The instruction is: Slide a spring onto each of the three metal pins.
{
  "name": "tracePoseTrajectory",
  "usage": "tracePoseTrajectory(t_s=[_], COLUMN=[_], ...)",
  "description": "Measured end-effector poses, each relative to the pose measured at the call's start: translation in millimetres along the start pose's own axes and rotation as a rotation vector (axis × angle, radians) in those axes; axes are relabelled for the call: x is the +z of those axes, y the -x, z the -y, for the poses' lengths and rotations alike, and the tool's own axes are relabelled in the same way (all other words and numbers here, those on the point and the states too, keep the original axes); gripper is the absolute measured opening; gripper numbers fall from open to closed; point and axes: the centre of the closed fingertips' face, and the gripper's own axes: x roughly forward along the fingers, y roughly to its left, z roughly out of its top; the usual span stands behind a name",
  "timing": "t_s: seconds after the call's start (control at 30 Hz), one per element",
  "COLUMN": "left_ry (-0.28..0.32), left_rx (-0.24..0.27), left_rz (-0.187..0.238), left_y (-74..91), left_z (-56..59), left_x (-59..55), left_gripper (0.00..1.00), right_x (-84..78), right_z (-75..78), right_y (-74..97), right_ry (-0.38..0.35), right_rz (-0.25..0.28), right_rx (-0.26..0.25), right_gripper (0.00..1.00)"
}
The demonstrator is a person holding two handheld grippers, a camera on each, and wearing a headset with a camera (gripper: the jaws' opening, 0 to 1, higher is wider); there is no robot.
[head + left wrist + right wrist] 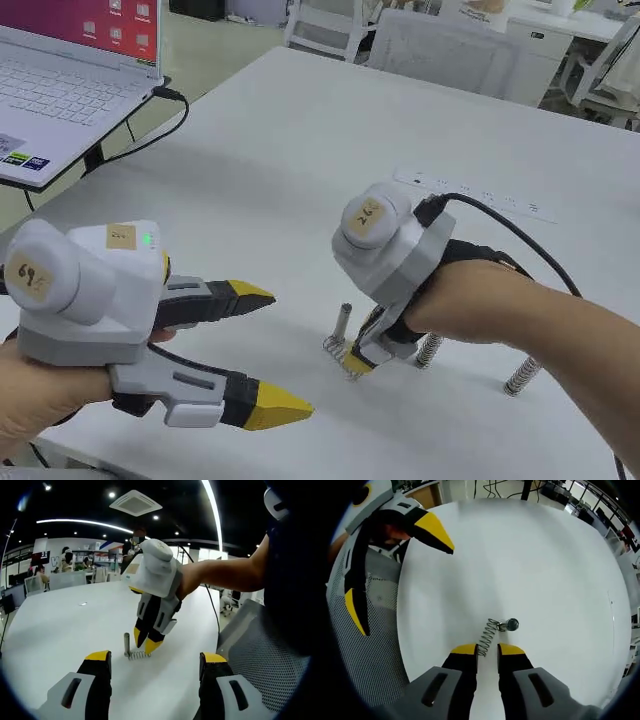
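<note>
Your right tongs (487, 651), jaws narrowly apart at the silver coil spring (488, 632), grip unclear, could topple the slim upright metal pin (511, 625); left tongs (288, 350) gape empty.

a bare metal pin (345, 320) stands upright on the white table (300, 150), with a silver coil spring (334, 346) lying on its side at its foot. a second spring (428, 350) and a third spring (522, 375) stand slanted further right.

A handwritten "69" stands on the round sticker (28, 278) of the left gripper (288, 350); the scrawl on the right gripper (356, 366) tan sticker (365, 218) is illegible.
</note>
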Motion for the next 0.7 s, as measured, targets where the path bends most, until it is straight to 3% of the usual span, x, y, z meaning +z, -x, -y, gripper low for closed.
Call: tracePoseTrajectory(t_s=[0.47,0.7], left_ry=[0.002,0.002], left_rx=[-0.003,-0.007], left_rz=[-0.001,-0.007], left_y=[0.1,-0.1], left_z=[-0.6,0.3], left_x=[-1.4,-4.0], left_gripper=[0.67,0.66], right_x=[-3.6,-4.3], right_z=[-3.3,-4.0], right_y=[-10.6,-10.0], right_ry=[-0.03,-0.003], right_rz=[-0.017,-0.019], right_rx=[0.013,0.005], right_gripper=[0.12,0.09])
